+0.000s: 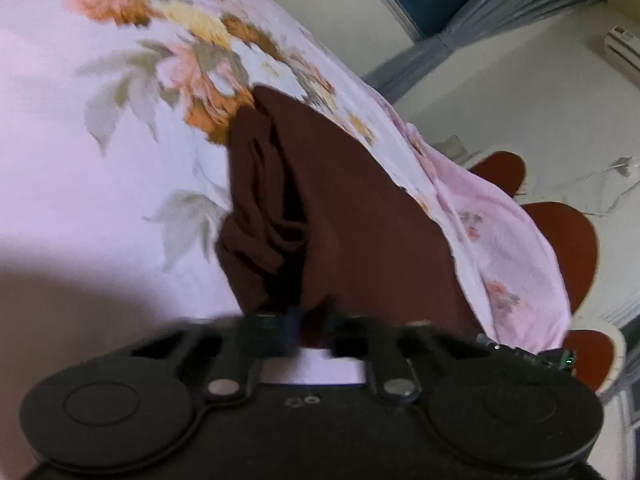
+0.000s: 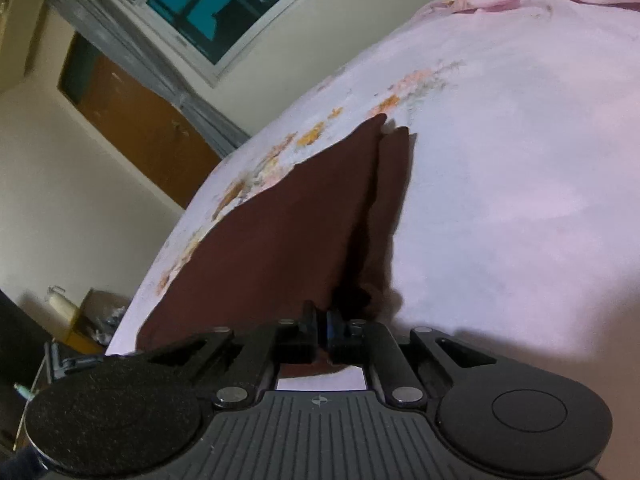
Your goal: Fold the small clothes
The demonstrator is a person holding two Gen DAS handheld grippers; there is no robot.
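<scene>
Both tongs, left tongs (image 1: 306,330) and right tongs (image 2: 322,326), pinch the brown garment's (image 1: 360,216) near edge, anchoring it on the bed (image 2: 520,200) for folding.

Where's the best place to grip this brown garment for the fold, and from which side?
Grip the brown garment at its near edge, coming low from the near side: both the left gripper and right gripper are shut there, where it bunches off the floral sheet.

Dark brown garment (image 1: 352,216), pale pink bedsheet (image 1: 60,120) with orange, peach and grey-green floral print, black claws
</scene>
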